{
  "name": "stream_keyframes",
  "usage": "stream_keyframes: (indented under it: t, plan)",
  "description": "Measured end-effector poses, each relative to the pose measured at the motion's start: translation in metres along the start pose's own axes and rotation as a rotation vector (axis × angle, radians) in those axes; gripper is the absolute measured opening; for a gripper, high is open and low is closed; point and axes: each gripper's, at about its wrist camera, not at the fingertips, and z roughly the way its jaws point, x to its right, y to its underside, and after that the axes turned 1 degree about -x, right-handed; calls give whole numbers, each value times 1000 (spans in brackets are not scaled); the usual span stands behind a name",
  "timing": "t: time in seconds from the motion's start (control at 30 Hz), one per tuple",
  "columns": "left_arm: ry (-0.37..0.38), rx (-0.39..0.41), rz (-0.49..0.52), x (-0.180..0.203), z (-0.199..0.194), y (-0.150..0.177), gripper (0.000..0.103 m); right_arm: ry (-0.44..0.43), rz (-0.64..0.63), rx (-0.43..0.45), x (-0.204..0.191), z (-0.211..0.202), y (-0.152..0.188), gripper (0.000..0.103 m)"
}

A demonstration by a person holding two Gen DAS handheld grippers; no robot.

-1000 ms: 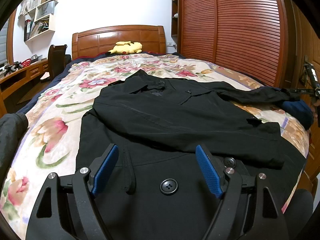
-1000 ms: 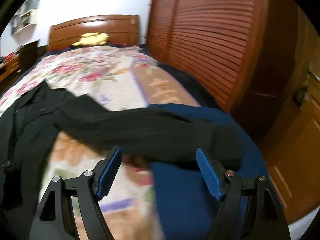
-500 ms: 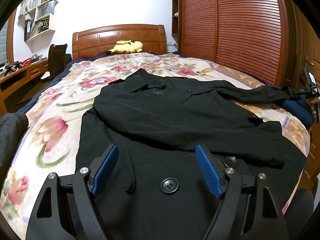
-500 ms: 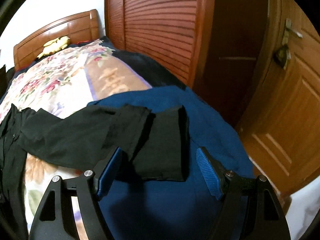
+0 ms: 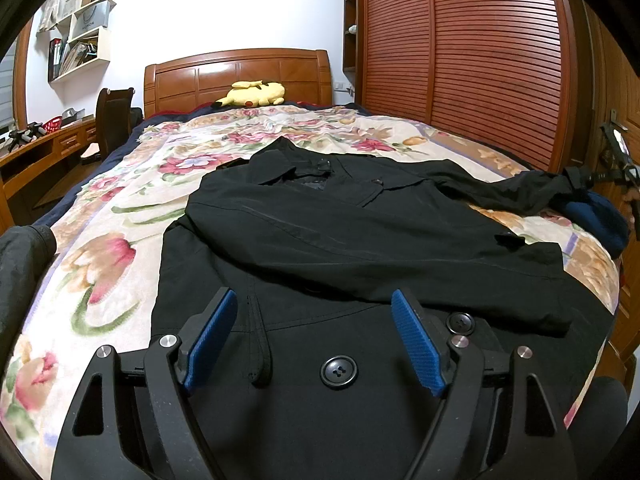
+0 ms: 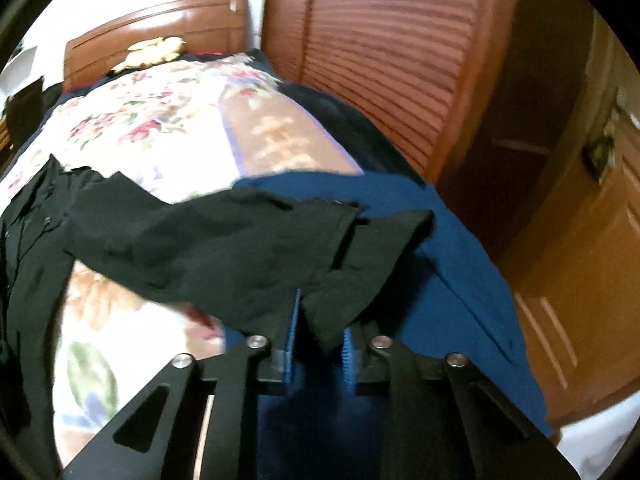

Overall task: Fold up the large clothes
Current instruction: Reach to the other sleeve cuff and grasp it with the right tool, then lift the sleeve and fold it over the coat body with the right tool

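A large black coat [image 5: 360, 232] lies face up on the bed, collar toward the headboard, with one sleeve folded across its chest. My left gripper [image 5: 314, 296] hovers open over the coat's lower front, near two black buttons [image 5: 339, 372]. The other sleeve [image 5: 500, 188] stretches out to the bed's right edge. In the right wrist view my right gripper [image 6: 320, 316] is closing its jaws, and the bunched cuff of that sleeve [image 6: 240, 248] is pinched between the blue pads [image 6: 292, 332].
A floral blanket [image 5: 120, 240] covers the bed, with a blue sheet [image 6: 460, 280] at its right edge. A yellow plush [image 5: 252, 94] rests by the wooden headboard. Louvred wardrobe doors [image 5: 480, 60] and a door [image 6: 580, 260] stand close on the right. A desk and chair [image 5: 116, 116] are on the left.
The right gripper's jaws went from wide apart to narrow, pinching the sleeve cuff, which now bunches up. The left gripper and the rest of the coat have not moved.
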Motion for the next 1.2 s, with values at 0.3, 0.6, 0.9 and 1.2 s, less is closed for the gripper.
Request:
stream_keyframes:
  t: [0.3, 0.6, 0.9, 1.2]
  plan:
    - [5, -3, -2, 0, 0, 2, 80, -69, -169, 164, -72, -39, -12, 11]
    - [7, -1, -12, -5, 0, 2, 80, -92, -231, 210, -110, -45, -3, 10]
    - [12, 4, -21, -9, -3, 2, 80, -176, -276, 290, -143, -86, -11, 10]
    - [11, 14, -23, -14, -6, 1, 80, -374, -373, 332, -202, -116, 14, 10]
